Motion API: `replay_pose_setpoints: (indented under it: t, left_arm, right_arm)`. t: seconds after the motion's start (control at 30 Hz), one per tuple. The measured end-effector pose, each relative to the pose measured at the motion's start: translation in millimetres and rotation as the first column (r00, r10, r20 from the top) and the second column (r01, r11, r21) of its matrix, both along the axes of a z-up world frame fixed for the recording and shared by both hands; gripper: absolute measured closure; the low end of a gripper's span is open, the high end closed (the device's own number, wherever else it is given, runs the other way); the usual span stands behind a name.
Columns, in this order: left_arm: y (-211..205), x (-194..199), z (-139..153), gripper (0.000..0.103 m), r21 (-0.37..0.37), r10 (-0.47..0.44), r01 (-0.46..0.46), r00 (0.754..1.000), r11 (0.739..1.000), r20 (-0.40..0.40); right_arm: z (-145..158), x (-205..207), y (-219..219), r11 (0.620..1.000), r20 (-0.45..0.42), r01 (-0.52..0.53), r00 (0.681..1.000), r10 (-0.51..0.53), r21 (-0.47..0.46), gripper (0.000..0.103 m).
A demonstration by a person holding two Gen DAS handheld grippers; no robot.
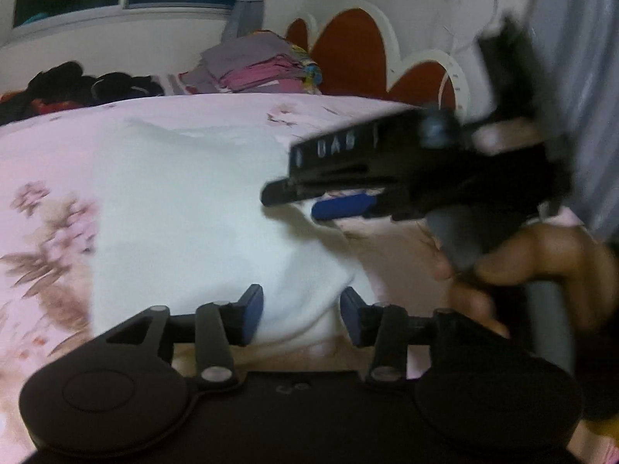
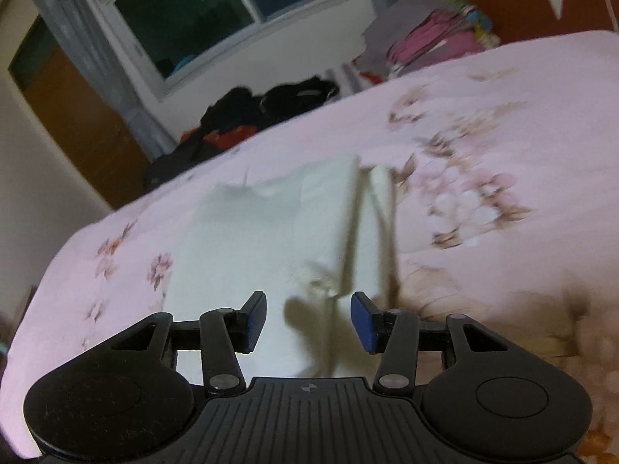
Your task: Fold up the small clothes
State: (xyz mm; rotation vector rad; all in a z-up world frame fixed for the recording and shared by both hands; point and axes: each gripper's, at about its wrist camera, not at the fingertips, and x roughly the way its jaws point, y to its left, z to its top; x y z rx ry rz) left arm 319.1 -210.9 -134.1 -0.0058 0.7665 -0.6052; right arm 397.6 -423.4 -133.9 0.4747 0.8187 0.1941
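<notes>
A small white garment (image 1: 201,208) lies flat on the pink flowered bedspread (image 1: 50,178). My left gripper (image 1: 301,315) is open and empty, just above the garment's near edge. The right gripper (image 1: 305,201) shows from the side in the left wrist view, held by a hand (image 1: 541,266) over the garment's right edge. In the right wrist view the right gripper (image 2: 308,323) is open and empty above the garment (image 2: 251,239), whose right side is folded over with an edge standing up (image 2: 361,224).
A stack of folded pink and grey clothes (image 1: 255,65) sits at the far side of the bed, by a red and white headboard (image 1: 356,50). Dark clothes (image 1: 77,85) are heaped at the far left. A window (image 2: 185,15) and curtain stand behind.
</notes>
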Motion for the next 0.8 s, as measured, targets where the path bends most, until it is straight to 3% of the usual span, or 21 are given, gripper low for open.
replay_pose_setpoints:
  t: [0.13, 0.3, 0.33, 0.37, 0.43, 0.67, 0.73, 0.8]
  left_arm:
    - [37.8, -2.6, 14.0, 0.052, -0.022, 0.089, -0.088, 0.996, 0.996, 0.019]
    - [74.5, 19.1, 24.7, 0.051, -0.048, 0.235, -0.235, 0.972, 0.971, 0.005]
    - [79.6, 25.7, 24.0, 0.051, -0.046, 0.261, -0.260, 0.965, 0.964, 0.001]
    - [80.4, 26.6, 25.5, 0.052, -0.050, 0.277, -0.277, 0.961, 0.960, -0.003]
    - [84.3, 37.6, 24.9, 0.052, -0.066, 0.304, -0.304, 0.953, 0.950, -0.010]
    - [75.3, 58.8, 30.6, 0.051, -0.104, 0.285, -0.284, 0.959, 0.953, -0.010]
    - [65.4, 67.1, 23.7, 0.052, -0.095, 0.265, -0.266, 0.964, 0.959, -0.025]
    - [57.0, 73.7, 12.4, 0.051, -0.083, 0.254, -0.259, 0.965, 0.962, -0.062]
  right_arm:
    - [-13.7, 12.3, 4.4, 0.999, -0.028, 0.000, 1.000, 0.001, 0.040, 0.055]
    - [-22.1, 32.2, 9.1, 0.998, -0.022, 0.009, 1.000, -0.008, 0.054, 0.055]
    - [-21.2, 34.9, 10.9, 0.999, -0.018, 0.009, 1.000, -0.008, 0.040, 0.059]
    - [-19.6, 36.7, 12.8, 1.000, -0.012, 0.005, 1.000, -0.005, 0.023, 0.082]
    - [-16.1, 39.0, 14.2, 1.000, -0.007, 0.000, 1.000, 0.000, 0.010, 0.086]
    - [5.6, 25.7, 4.4, 0.995, 0.061, 0.007, 0.998, -0.001, -0.098, 0.090]
    - [0.2, 24.1, -1.7, 0.994, 0.041, 0.023, 0.999, -0.019, -0.106, 0.090]
    - [-14.7, 28.5, -2.6, 0.996, -0.024, -0.024, 0.999, 0.022, -0.084, 0.090]
